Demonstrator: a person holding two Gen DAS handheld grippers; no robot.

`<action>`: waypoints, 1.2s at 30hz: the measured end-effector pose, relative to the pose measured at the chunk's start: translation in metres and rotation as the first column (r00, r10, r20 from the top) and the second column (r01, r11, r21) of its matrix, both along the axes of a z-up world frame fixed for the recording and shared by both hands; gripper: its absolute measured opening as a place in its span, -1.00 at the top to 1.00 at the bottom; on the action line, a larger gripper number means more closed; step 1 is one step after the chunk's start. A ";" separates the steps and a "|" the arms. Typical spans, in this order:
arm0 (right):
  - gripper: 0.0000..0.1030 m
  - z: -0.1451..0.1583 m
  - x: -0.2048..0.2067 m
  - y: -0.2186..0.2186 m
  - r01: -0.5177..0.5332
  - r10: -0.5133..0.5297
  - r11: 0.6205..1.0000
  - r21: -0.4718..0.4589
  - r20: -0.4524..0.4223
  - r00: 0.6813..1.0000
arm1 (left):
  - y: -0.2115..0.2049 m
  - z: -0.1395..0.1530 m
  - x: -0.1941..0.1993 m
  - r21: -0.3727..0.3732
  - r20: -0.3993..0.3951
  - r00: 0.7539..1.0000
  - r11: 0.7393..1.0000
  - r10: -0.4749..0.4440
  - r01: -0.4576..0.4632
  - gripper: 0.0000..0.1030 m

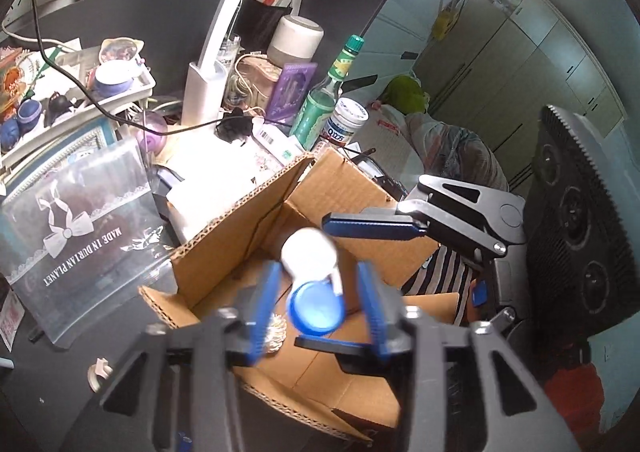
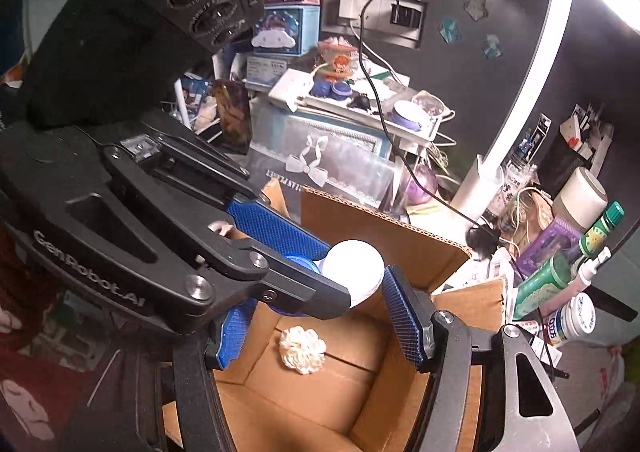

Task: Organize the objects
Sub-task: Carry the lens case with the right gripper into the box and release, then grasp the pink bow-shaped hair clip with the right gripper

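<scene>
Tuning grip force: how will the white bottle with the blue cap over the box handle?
The white bottle looks like smooth plastic, so probably slippery against pads. Its round body would likely roll if laid down. Blue cap end seems wider, so it may tip in the cardboard box.

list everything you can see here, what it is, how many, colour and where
cardboard box: one, brown, open, under both grippers
bottle: one, white with blue cap, over the box, between the fingers
flower-like puff: one, cream, on the box floor
green bottle: one, green with green cap, behind the box
jar: one, white with blue label, beside the green bottle
desk lamp: one, white, standing behind the box
clear pouch: one, see-through with white bow print, leaning beside the box
left gripper: one, black with blue pads, open around the bottle
right gripper: one, black with blue pads, fingers either side of the bottle, grip unclear
</scene>
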State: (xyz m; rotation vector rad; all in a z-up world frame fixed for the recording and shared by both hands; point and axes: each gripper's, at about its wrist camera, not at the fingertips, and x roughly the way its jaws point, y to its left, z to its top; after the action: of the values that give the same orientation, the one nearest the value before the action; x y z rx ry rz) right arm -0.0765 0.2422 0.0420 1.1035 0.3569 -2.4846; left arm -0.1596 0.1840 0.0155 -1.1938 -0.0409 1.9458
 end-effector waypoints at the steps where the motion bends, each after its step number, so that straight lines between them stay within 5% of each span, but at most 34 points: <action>1: -0.26 -0.001 -0.001 0.000 0.001 -0.001 1.000 0.007 0.005 1.000 | -0.002 0.005 0.001 0.000 -0.025 1.000 1.000 0.007 -0.007 -0.25; 8: -0.33 0.004 0.000 0.002 0.012 -0.011 1.000 0.028 -0.020 1.000 | -0.039 0.033 0.014 0.030 -0.129 0.988 0.996 0.088 -0.085 -0.43; 13: -0.33 0.010 0.003 -0.009 -0.002 0.003 1.000 0.018 -0.048 0.999 | -0.077 0.049 0.036 0.020 -0.233 0.956 0.984 0.179 -0.179 -0.48; 23: -0.33 0.016 0.035 -0.098 -0.255 0.237 0.955 -0.150 -0.126 0.963 | -0.188 0.040 0.090 0.071 -0.383 0.809 0.888 0.445 -0.455 -0.67; 27: -0.33 -0.010 0.044 -0.144 -0.345 0.337 0.912 -0.221 -0.071 0.939 | -0.226 0.012 0.109 0.076 -0.396 0.754 0.837 0.524 -0.542 -0.68; 31: -0.33 -0.058 0.034 -0.174 -0.326 0.351 0.899 -0.292 0.035 0.936 | -0.252 -0.019 0.122 0.060 -0.399 0.720 0.799 0.568 -0.598 -0.69; 36: -0.44 -0.119 0.024 -0.193 -0.218 0.249 0.944 -0.246 0.103 0.963 | -0.273 -0.054 0.133 0.042 -0.361 0.723 0.784 0.590 -0.619 -0.69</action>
State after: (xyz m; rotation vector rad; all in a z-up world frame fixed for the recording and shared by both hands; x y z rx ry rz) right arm -0.0523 0.0495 -0.0773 1.0561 0.1425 -2.1674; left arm -0.0269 -0.0886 -0.0385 -0.9159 -0.1862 2.7532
